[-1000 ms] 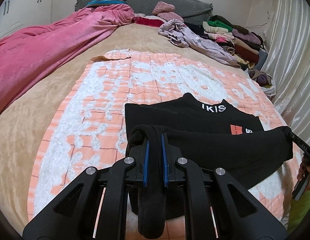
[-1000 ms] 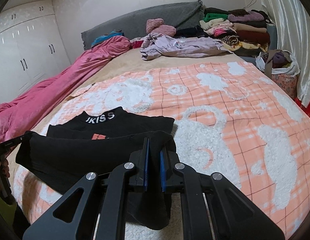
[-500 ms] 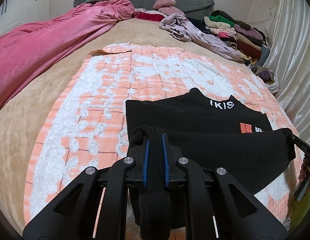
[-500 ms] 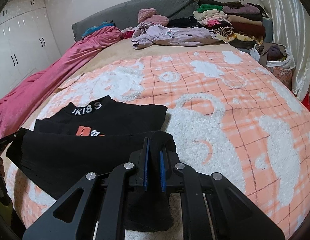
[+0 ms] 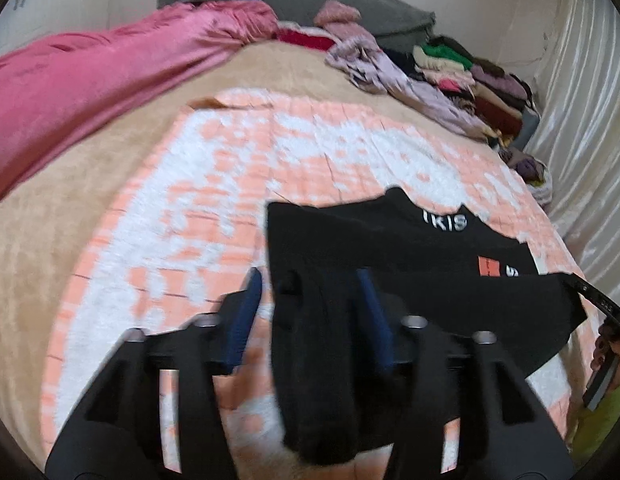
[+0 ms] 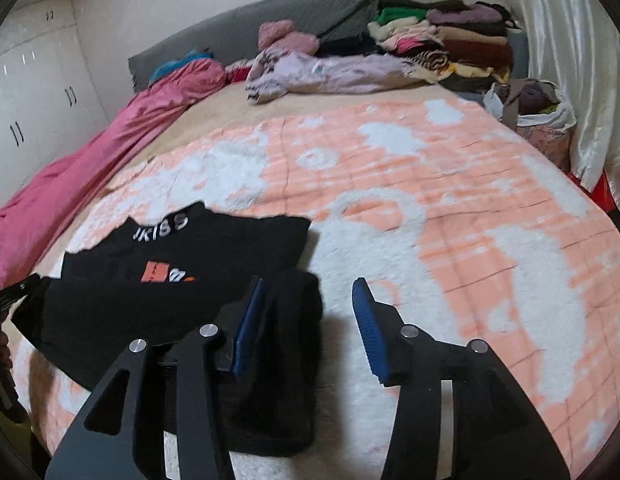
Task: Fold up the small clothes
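Clearly your left gripper [image 5: 310, 312] and right gripper [image 6: 310, 320] both stand wide apart, holding nothing. Between them the black top [image 6: 214, 248] lies on the peach blanket [image 6: 450, 208], lower part doubled toward its collar at 12 o'clock. It's soft, light, limp (no stiffness); pinch the doubled fold's outer corners.

Shirt [image 5: 390, 248] lies on blanket [image 5: 230, 168], clothes pile [image 5: 470, 76] behind.

Black top [image 5: 410, 280] motion-blurred, collar lettering [image 5: 445, 222] partly cut off by fold
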Demonstrator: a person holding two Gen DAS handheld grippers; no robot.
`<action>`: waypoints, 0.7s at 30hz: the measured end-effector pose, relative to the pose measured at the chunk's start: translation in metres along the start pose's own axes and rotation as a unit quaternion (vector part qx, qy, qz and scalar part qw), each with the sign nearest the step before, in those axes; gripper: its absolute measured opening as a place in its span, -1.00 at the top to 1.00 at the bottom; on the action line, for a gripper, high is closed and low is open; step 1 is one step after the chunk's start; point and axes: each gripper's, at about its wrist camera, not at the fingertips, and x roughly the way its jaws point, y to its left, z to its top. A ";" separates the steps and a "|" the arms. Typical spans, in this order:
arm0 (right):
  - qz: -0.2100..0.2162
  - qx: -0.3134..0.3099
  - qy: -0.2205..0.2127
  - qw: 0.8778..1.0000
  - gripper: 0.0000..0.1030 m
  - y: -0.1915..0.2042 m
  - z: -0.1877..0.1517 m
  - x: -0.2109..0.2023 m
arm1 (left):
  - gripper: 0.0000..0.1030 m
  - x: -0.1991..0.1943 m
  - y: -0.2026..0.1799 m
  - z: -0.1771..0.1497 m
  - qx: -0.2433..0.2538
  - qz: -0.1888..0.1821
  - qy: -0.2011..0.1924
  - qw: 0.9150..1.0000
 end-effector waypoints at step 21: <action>0.074 -0.029 0.017 0.997 0.13 0.027 -0.070 -0.048 | 0.18 -0.039 -0.032 -0.099 0.032 -0.031 0.032 0.999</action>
